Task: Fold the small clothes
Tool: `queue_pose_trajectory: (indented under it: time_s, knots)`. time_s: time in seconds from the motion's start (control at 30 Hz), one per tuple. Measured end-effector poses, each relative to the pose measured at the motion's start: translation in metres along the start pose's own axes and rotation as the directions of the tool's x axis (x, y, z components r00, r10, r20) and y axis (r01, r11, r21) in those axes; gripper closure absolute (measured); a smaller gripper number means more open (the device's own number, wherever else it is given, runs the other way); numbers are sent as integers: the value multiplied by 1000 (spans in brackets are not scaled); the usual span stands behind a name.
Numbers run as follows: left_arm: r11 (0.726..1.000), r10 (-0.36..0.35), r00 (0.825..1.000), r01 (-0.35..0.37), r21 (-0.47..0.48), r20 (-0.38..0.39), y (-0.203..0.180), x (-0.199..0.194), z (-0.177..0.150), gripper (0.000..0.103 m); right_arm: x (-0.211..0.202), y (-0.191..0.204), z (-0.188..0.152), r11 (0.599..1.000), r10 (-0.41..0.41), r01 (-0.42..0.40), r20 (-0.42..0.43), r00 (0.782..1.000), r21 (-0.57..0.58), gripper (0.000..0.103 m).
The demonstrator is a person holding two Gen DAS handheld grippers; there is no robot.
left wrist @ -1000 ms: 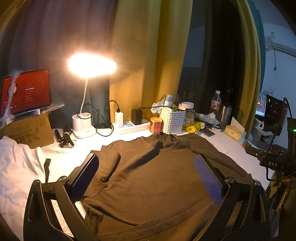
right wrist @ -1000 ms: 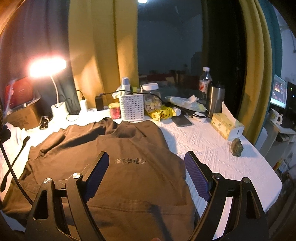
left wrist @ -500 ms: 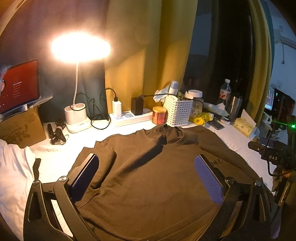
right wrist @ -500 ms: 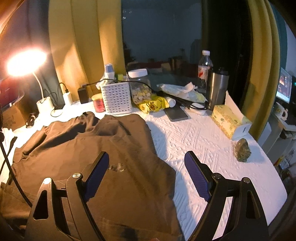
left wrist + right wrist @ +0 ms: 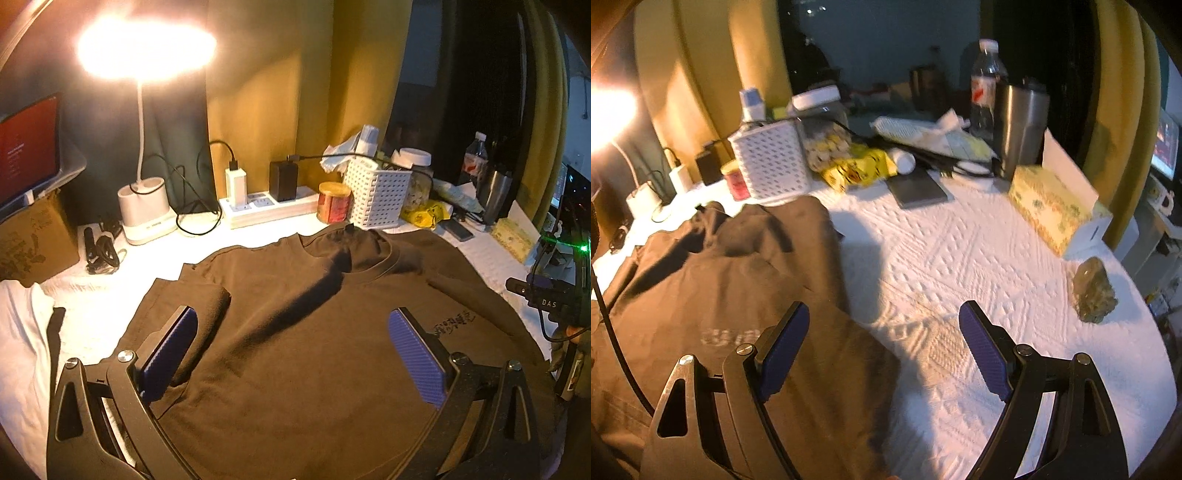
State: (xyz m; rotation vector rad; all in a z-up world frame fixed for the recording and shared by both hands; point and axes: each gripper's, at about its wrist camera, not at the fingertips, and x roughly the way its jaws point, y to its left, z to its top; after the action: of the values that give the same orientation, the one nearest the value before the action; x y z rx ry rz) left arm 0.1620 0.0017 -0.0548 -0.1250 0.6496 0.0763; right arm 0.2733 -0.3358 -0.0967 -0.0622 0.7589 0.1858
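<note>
One brown sweatshirt (image 5: 314,332) lies flat on white tablecloth (image 5: 979,266). Left gripper (image 5: 293,354) & right gripper (image 5: 884,347) both wide apart, empty, above it. Behind: one white basket (image 5: 376,192) w/ tissue, one jar (image 5: 415,177) of snacks.

Your right gripper (image 5: 884,347) hangs with its fingers (image 5: 783,350) spread wide and empty. The left finger sits over the brown shirt (image 5: 731,295) at lower left of the frame; the right one is over the white tabletop (image 5: 960,258). A tissue box (image 5: 1056,206) and a rock (image 5: 1095,295) lie at right.
</note>
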Motion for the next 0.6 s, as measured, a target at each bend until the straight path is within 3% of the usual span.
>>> queue_pose_trajectory:
  time_s: [0.13, 0.33, 0.43, 0.5, 0.6]
  knots:
    - [1000, -2, 1000, 2, -2, -22, 0, 10, 0, 1, 17, -13, -4, 998, 37, -34, -60, 998, 49, 20]
    - [1000, -12, 999, 12, -1, -47, -2, 19, -1, 1, 34, -12, -8, 994, 102, -94, -144, 984, 62, 45]
    - [1000, -15, 999, 15, 0, -48, -2, 19, -1, 1, 33, -8, -9, 991, 129, -123, -138, 982, 52, 70]
    - [1000, -17, 999, 17, -1, -45, -1, 17, -1, 1, 32, -5, -9, 991, 134, -129, -135, 982, 44, 93]
    - [1000, -20, 999, 20, -5, -38, 1, 14, -2, 1, 26, 1, -9, 990, 144, -144, -121, 982, 14, 97]
